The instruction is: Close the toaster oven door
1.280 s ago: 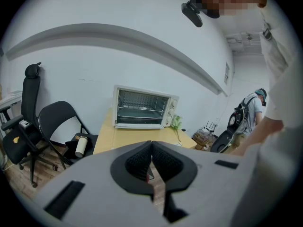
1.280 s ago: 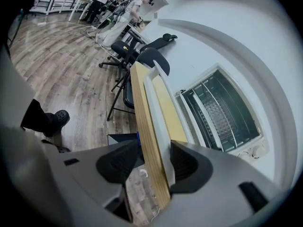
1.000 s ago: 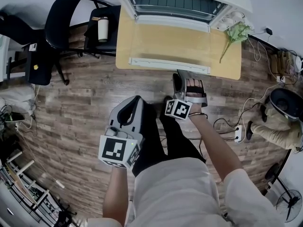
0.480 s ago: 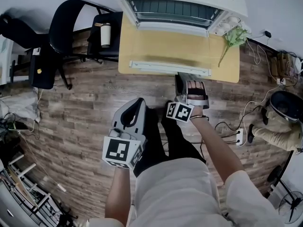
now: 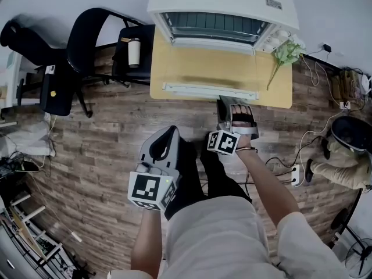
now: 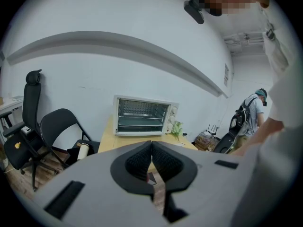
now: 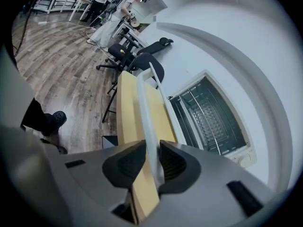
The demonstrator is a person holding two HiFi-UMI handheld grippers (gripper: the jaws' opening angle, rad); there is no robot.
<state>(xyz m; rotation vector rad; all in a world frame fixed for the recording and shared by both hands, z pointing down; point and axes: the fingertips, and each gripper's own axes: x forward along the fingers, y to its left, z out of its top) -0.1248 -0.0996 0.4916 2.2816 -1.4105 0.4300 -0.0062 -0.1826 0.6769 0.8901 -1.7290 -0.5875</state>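
Two grippers show over the wooden floor [image 5: 104, 132]. The right gripper [image 5: 231, 102] has just been closing its jaws, and they now pinch the white handle [image 7: 143, 98] of the toaster oven door [image 5: 203, 68], somewhat right of the bar's middle. The toaster oven [image 5: 224, 7] stands at the back of a wooden table [image 5: 279, 86], its mouth facing the person. Its door lies fully open and roughly level, reaching out from the oven's lower edge towards the table's near edge. The handle is a long bar on the door's free edge. In the head view it runs left to right, parallel to the oven front. The left gripper [image 6: 151, 145] is nearer the person and well apart from the table. Its jaws are together with nothing between them, and it points towards the oven.
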